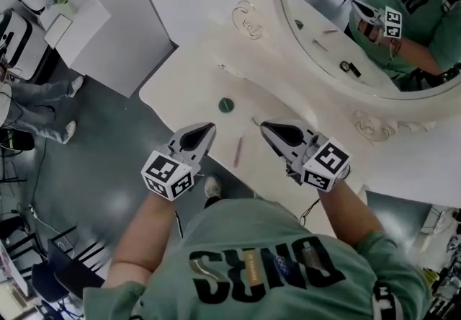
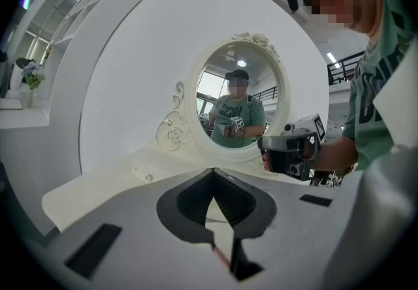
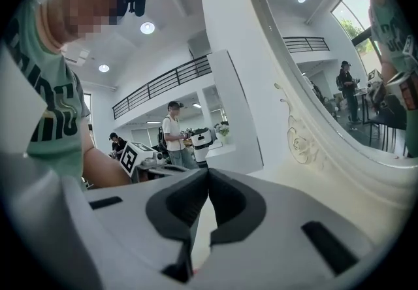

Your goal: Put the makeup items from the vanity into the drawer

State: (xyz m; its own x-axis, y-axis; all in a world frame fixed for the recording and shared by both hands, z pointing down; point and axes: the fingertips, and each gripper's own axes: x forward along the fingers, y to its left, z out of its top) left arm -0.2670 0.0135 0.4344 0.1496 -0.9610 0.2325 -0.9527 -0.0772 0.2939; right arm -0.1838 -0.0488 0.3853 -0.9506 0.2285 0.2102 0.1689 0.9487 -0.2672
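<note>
Two makeup items lie on the cream vanity top (image 1: 180, 84): a small round dark green item (image 1: 226, 104) and a thin pink pencil (image 1: 237, 151). The pencil lies between my two grippers. My left gripper (image 1: 209, 126) is just left of it, above the vanity's front edge, shut and empty. My right gripper (image 1: 265, 125) is just right of it, also shut with nothing between its fingers. In the left gripper view the jaws meet (image 2: 213, 172), and a bit of the pink pencil (image 2: 221, 257) shows below them. No drawer is in view.
The large oval mirror (image 1: 317, 70) with scrollwork (image 1: 248, 19) stands at the vanity's back and reflects me and the items. A white partition (image 1: 115, 30) and grey floor lie to the left, where a person's legs (image 1: 43, 106) stand. Dark chairs (image 1: 43, 268) sit at lower left.
</note>
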